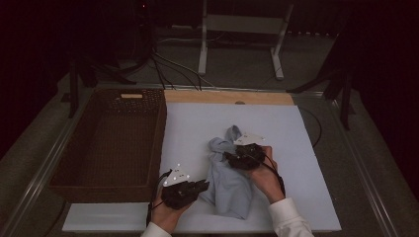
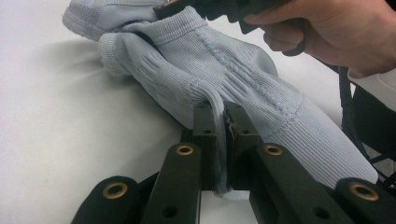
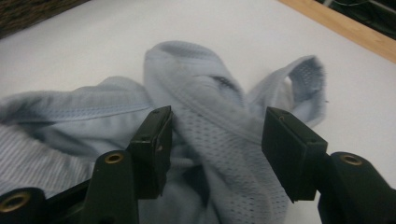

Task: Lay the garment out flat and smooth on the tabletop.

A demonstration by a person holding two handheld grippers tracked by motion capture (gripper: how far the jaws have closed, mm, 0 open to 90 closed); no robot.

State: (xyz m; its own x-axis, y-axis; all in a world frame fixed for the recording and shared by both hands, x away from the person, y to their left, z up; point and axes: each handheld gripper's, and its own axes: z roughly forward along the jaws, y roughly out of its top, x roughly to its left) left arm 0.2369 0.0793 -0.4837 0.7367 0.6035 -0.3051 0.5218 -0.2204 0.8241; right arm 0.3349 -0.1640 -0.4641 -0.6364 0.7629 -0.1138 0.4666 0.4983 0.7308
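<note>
Light blue socks [image 1: 230, 190] lie bunched together on the white mat [image 1: 296, 197]. My left gripper [image 1: 205, 185] lies low at the front, pointing right. It is shut on a fold of the ribbed sock [image 2: 233, 65], pinched between the left gripper's [image 2: 223, 111] jaws. My right gripper [image 1: 228, 156] comes in from the right over the heap's far end. In the right gripper view its jaws stand apart around a mesh cuff [image 3: 196, 70]. The right gripper [image 3: 217, 119] is open, its left pad [image 3: 159, 140] beside the cloth.
A dark wicker basket [image 1: 160, 138] stands at the left of the mat, with nothing visible inside. A wooden strip [image 1: 227, 97] runs along the mat's far edge. Beyond the table, a metal stand [image 1: 202, 44] and cables sit on the floor.
</note>
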